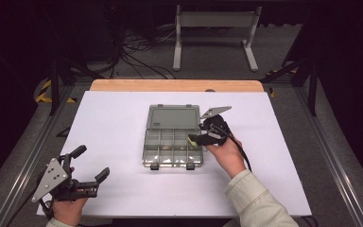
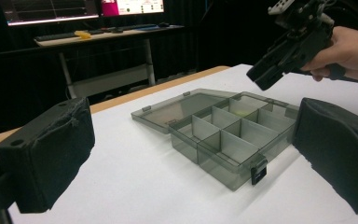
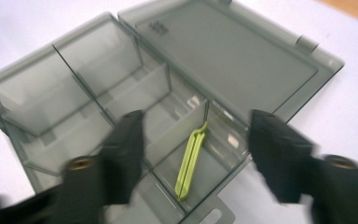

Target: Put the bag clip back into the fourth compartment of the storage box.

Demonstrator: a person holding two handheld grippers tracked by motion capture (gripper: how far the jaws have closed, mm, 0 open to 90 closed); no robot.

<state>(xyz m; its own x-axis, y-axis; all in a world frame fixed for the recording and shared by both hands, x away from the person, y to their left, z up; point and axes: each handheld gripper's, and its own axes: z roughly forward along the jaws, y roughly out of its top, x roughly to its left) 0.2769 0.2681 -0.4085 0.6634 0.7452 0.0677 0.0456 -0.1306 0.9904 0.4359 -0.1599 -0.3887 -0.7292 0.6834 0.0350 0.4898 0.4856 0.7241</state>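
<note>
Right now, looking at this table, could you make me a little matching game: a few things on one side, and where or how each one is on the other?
Things:
1. green clip
2. box lid
3. left gripper
4. right gripper

States:
A. lying flat and open on the white table, behind the compartments
B. jaws apart, near the table's front left corner, away from the box
C. lying in a compartment of the organiser box
D. jaws apart, hovering over the box's right side

Pairs: 1-C, 2-A, 3-B, 4-D
</note>
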